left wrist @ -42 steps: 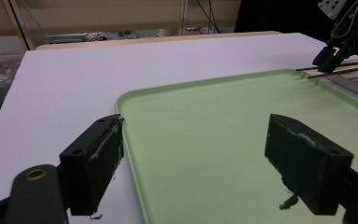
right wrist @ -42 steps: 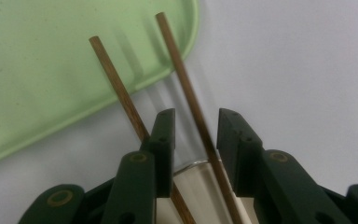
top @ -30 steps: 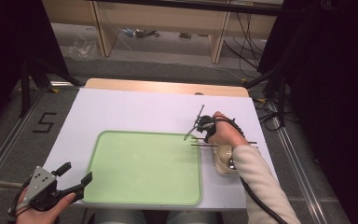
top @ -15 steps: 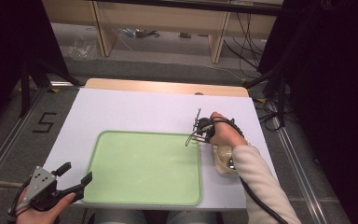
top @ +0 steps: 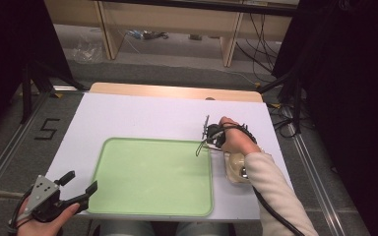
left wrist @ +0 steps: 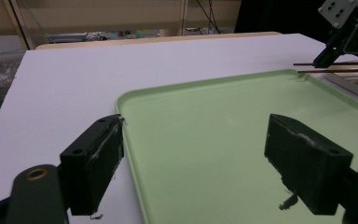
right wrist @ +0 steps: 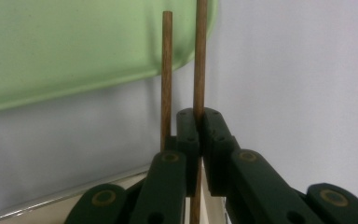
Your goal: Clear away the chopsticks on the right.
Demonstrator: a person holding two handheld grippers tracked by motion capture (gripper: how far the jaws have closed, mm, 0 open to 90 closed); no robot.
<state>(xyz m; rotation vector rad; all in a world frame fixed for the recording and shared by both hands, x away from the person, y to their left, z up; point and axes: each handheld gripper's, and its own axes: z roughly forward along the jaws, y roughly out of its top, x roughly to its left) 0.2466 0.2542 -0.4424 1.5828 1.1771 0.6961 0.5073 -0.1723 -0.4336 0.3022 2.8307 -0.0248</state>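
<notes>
Two thin wooden sticks lie side by side off the right edge of the green tray (top: 152, 196). My right gripper (right wrist: 199, 114) is shut on the right stick (right wrist: 200, 56); its jaws have just been closing around it. The other stick (right wrist: 167, 70) runs along the outside of the left jaw, loose. In the high view the right gripper (top: 207, 133) sits by the tray's far right corner. My left gripper (top: 78, 189) is open at the tray's near left corner, its pads (left wrist: 98, 158) astride the tray's left rim (left wrist: 126, 140) with nothing gripped.
A clear container (top: 234, 167) stands on the white tabletop (top: 142, 115) beside the right wrist, just right of the tray. The right gripper's cable (top: 275, 216) trails along the forearm. Beyond the table's far edge are shelves and floor cables.
The right gripper's jaws, spread apart a second ago, have come together on one stick. The left hand and the tray have not moved.
</notes>
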